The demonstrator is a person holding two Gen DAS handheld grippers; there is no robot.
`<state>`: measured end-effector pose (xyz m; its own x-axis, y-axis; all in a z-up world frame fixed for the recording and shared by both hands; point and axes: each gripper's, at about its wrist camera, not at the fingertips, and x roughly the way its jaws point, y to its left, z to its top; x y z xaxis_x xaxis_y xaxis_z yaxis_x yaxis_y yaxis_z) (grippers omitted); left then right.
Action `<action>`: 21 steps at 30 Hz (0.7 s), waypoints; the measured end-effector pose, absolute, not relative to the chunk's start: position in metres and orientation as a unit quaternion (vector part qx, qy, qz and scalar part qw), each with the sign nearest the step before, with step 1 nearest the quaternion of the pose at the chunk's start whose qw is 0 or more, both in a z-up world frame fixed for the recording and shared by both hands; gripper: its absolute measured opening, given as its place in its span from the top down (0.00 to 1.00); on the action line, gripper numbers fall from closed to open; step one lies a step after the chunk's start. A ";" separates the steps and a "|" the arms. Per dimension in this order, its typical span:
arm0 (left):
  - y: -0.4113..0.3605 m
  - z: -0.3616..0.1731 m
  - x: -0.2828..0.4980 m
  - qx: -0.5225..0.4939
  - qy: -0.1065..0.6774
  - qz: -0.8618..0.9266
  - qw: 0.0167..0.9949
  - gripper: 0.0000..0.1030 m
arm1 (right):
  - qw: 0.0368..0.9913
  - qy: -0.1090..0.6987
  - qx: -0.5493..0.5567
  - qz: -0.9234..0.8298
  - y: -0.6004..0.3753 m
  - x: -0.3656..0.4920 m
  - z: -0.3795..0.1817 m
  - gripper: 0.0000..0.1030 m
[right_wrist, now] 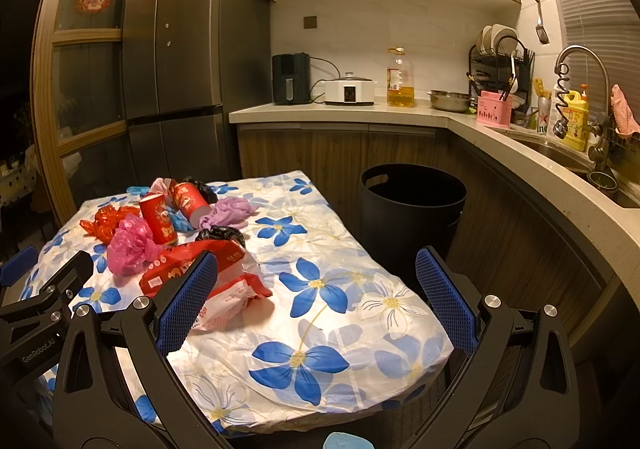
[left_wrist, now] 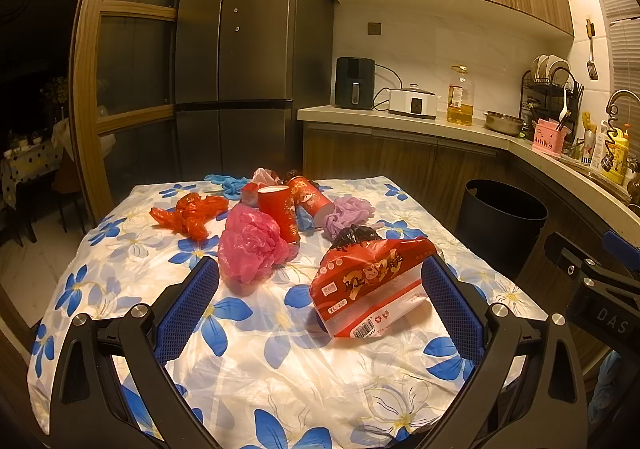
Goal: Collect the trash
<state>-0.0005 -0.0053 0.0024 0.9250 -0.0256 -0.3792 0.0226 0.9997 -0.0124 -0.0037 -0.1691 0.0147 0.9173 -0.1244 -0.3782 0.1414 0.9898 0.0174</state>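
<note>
Trash lies on a table with a blue-flowered cloth [left_wrist: 280, 349]. Nearest is a red and white tissue pack [left_wrist: 372, 289], also in the right wrist view [right_wrist: 216, 281]. Behind it are a pink plastic bag [left_wrist: 250, 245], an orange bag [left_wrist: 188, 215], a black bag [left_wrist: 356, 235], a purple bag [left_wrist: 348, 211], two red paper cups [left_wrist: 280, 209] and blue gloves [left_wrist: 228, 183]. My left gripper [left_wrist: 320, 301] is open above the near table, the pack by its right finger. My right gripper [right_wrist: 316, 297] is open over the table's right part. A black bin [right_wrist: 412, 201] stands right of the table.
A fridge [left_wrist: 240, 49] stands behind the table. A counter [right_wrist: 340, 113] along the back and right carries an air fryer, cooker, oil bottle, steel bowl, dish rack and sink [right_wrist: 560, 153]. A wooden glass door [left_wrist: 132, 49] is at left. The other gripper's body shows at each view's edge.
</note>
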 end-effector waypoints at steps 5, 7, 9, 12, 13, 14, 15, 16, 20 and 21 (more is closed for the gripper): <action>-0.007 0.003 -0.001 -0.004 0.194 -0.012 0.981 0.05 | 0.979 0.192 0.022 -0.067 -0.169 -0.003 0.014 0.05; -0.007 0.003 -0.001 -0.004 0.194 -0.012 0.981 0.05 | 0.979 0.192 0.022 -0.068 -0.169 -0.002 0.014 0.05; -0.008 0.003 -0.001 -0.004 0.194 -0.012 0.981 0.05 | 0.979 0.192 0.022 -0.068 -0.169 -0.002 0.015 0.05; -0.008 0.002 -0.001 -0.003 0.194 -0.010 0.981 0.05 | 0.979 0.193 0.022 -0.068 -0.169 -0.001 0.016 0.05; -0.009 0.002 -0.001 -0.003 0.194 -0.009 0.981 0.05 | 0.978 0.194 0.023 -0.068 -0.169 -0.001 0.016 0.05; -0.009 0.002 -0.001 -0.004 0.194 -0.008 0.981 0.05 | 0.978 0.194 0.023 -0.067 -0.169 -0.001 0.013 0.05; -0.010 0.000 -0.001 -0.004 0.194 -0.007 0.981 0.05 | 0.978 0.195 0.023 -0.067 -0.170 -0.001 0.011 0.05; -0.009 -0.002 0.001 -0.004 0.194 -0.007 0.981 0.05 | 0.978 0.196 0.023 -0.065 -0.170 -0.001 0.010 0.05; -0.006 -0.008 0.004 -0.006 0.194 -0.003 0.981 0.05 | 0.978 0.197 0.025 -0.057 -0.172 0.006 -0.004 0.05; -0.003 -0.010 0.006 -0.007 0.195 -0.001 0.981 0.05 | 0.978 0.197 0.025 -0.055 -0.173 0.007 -0.006 0.05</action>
